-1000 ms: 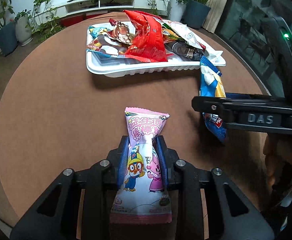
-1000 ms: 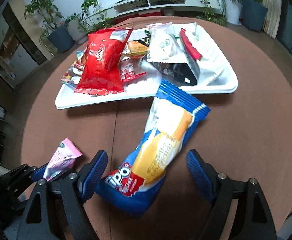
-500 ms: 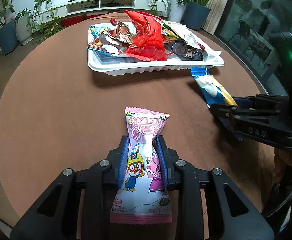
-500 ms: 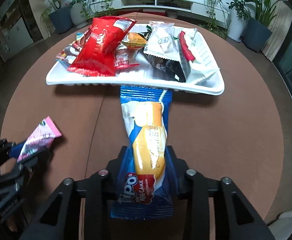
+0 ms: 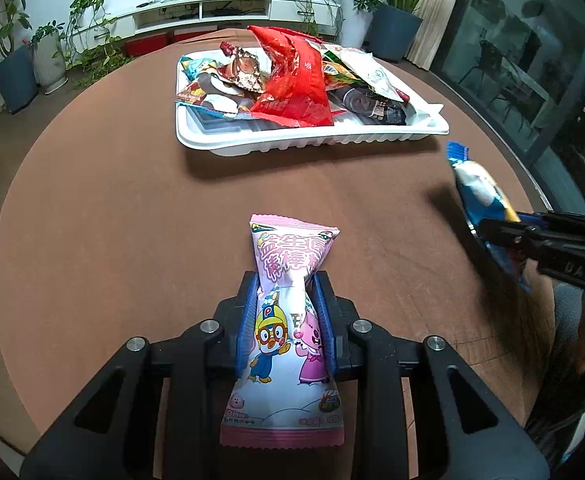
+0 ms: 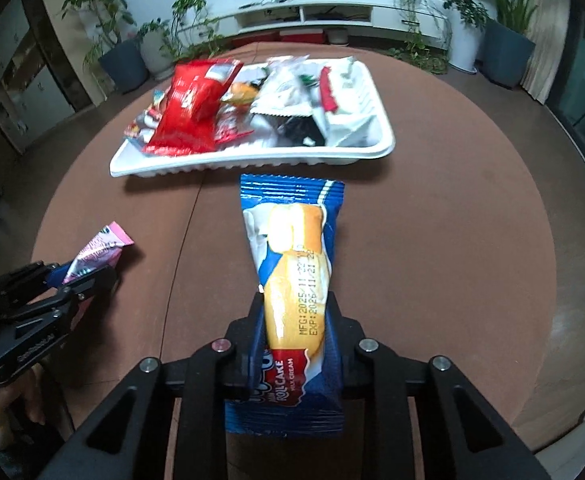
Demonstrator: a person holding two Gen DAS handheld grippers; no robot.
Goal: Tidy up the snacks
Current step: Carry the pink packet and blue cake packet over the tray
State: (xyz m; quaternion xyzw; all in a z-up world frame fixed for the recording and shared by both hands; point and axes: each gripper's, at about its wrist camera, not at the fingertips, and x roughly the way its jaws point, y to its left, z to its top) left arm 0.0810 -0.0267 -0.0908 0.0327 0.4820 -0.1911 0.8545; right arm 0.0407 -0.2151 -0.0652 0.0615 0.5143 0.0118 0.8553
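A pink cartoon-printed snack packet (image 5: 288,332) is pinched at its middle by my left gripper (image 5: 286,280), which is shut on it just above the brown round table (image 5: 132,200). The jaws of my right gripper (image 6: 294,300) are closing on a blue roll cake packet (image 6: 292,240), and the pads press its sides. That packet points toward the white tray (image 6: 252,162). In the left wrist view the blue packet (image 5: 476,188) hangs at the far right. The tray (image 5: 312,144) holds several snack bags, a red bag (image 5: 296,80) on top.
The tray sits at the far side of the table, with bare brown tabletop between it and both grippers. Potted plants (image 6: 132,52) and a white low shelf (image 6: 312,12) stand beyond the table. A glass wall (image 5: 532,60) runs along the right.
My right gripper went from open around the blue packet to shut on it, and carried it to the right, off the tray's corner. The left gripper and pink packet stayed put.
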